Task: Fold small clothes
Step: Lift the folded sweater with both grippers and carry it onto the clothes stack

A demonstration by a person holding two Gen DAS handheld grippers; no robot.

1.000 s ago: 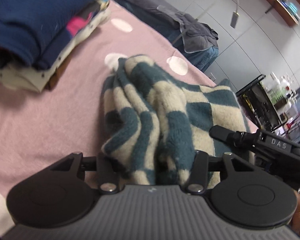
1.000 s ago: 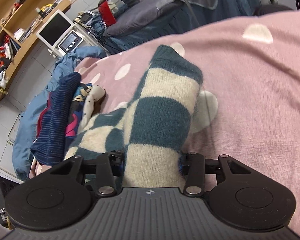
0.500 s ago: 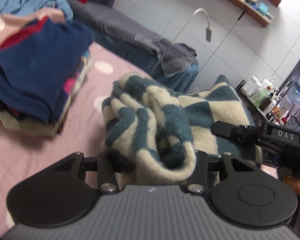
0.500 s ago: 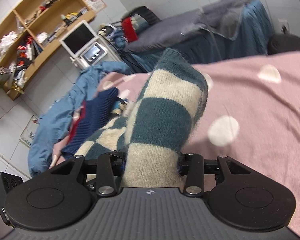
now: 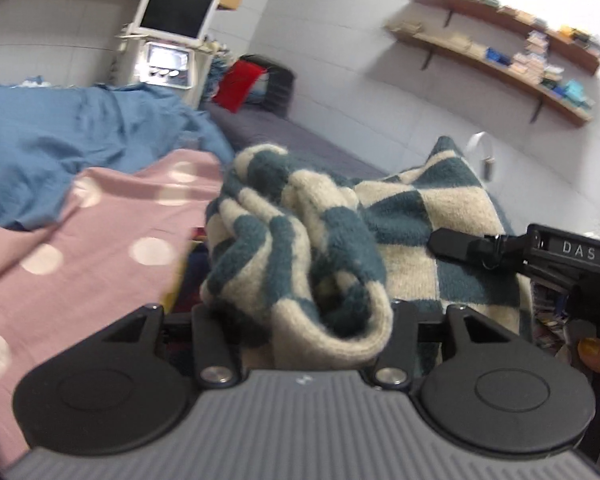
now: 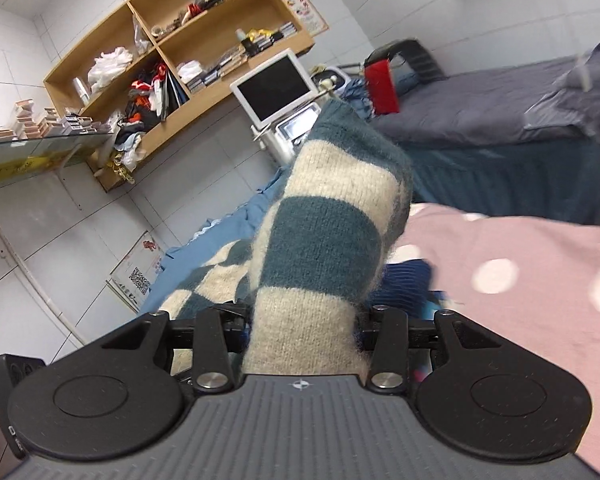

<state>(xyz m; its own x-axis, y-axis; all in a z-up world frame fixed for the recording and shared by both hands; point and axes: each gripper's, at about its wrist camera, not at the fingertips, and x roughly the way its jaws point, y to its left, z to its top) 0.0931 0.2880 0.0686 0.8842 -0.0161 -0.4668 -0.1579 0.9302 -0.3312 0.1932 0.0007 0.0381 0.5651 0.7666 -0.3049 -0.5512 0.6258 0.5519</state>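
A teal-and-cream checked knit sweater [image 5: 300, 240] hangs bunched above the pink dotted bed cover [image 5: 80, 280]. My left gripper [image 5: 304, 320] grips a thick folded wad of it; its jaws are opening slightly while the knit still fills them. In the right wrist view the same sweater [image 6: 324, 232] stands up as a folded band between the jaws of my right gripper [image 6: 304, 324], which is shut on it. A finger [image 5: 456, 246] of the right gripper lies against the sweater's right side, with a person's fingertip [image 5: 596, 354] below it.
A stack of folded clothes [image 6: 404, 284], dark blue on top, lies under the sweater on the pink cover [image 6: 520, 300]. Crumpled blue cloth [image 5: 60, 132] lies at the left. Behind are a grey bed [image 6: 480, 108], a white monitor cart [image 5: 176, 8] and wooden shelves [image 6: 172, 40].
Both grippers have lifted the sweater off the pink cover and carried it toward the stack of folded clothes. The views have tipped up to show more of the room.
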